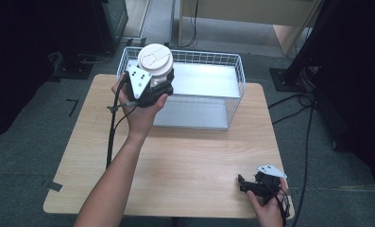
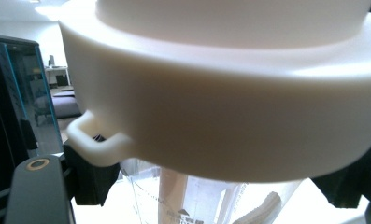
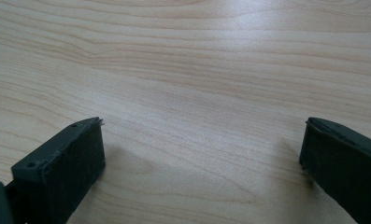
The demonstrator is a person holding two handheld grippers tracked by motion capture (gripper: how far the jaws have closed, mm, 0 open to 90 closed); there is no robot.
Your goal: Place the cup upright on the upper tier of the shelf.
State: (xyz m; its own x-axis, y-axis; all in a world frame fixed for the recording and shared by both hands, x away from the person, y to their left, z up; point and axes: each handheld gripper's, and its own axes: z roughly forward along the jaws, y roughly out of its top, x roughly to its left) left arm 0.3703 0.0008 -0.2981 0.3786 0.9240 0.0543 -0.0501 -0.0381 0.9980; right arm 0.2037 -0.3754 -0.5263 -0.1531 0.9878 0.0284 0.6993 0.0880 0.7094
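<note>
Your left gripper (image 1: 157, 81) is clamped on a clear cup with a white lid (image 1: 155, 59), holding it upright above the near-left corner of the white wire basket (image 1: 232, 90) at the far side of the wooden table (image 1: 185, 161). In the left gripper view the lid (image 2: 220, 107) looms close, with the clear cup wall below it between the black jaws. Your right gripper (image 1: 244, 184) rests low at the table's near-right edge, jaws spread wide over bare wood, gripping nothing.
</note>
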